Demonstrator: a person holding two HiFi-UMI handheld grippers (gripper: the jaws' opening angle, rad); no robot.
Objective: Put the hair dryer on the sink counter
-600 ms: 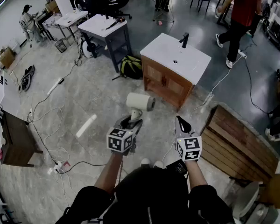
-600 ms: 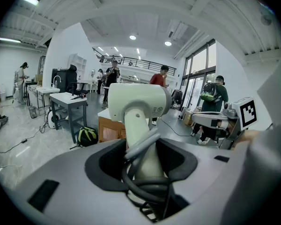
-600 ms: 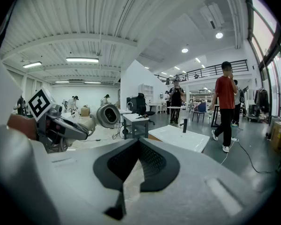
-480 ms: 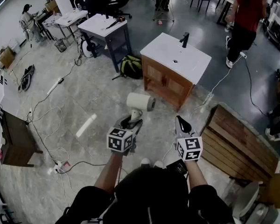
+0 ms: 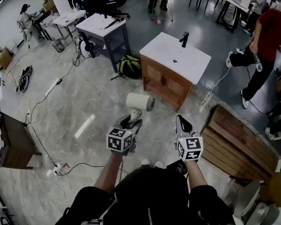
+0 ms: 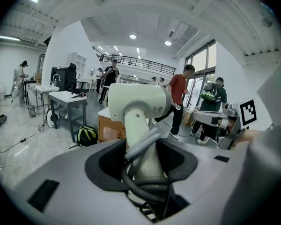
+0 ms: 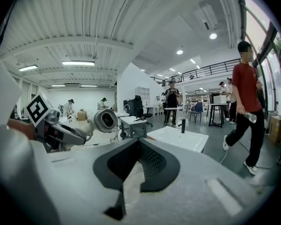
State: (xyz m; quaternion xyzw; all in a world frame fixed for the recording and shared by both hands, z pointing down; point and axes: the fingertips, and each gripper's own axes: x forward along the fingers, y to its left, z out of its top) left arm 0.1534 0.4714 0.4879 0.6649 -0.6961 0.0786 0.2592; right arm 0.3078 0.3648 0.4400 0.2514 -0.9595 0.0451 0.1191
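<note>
My left gripper point(image 5: 131, 122) is shut on the handle of a white hair dryer point(image 5: 139, 101), which stands upright above the floor. In the left gripper view the dryer's barrel point(image 6: 136, 107) rises from between the jaws, and its grey cord is looped round the handle. My right gripper point(image 5: 182, 122) hovers beside it on the right, shut and holding nothing. The sink counter point(image 5: 161, 48), a white top with a black faucet point(image 5: 185, 39) on a wooden cabinet, stands a few steps ahead. The right gripper view shows that counter point(image 7: 175, 137) too, with the dryer point(image 7: 104, 120) at the left.
A green backpack point(image 5: 131, 65) lies left of the cabinet, beside a grey table point(image 5: 103, 25). A wooden slatted pallet point(image 5: 239, 142) lies at the right. Cables and a power strip point(image 5: 60, 167) trail over the floor at the left. A person in red point(image 5: 267, 36) walks at the far right.
The person in red has walked from the top right down along the right side. Both grippers and the hair dryer stay where they were.
</note>
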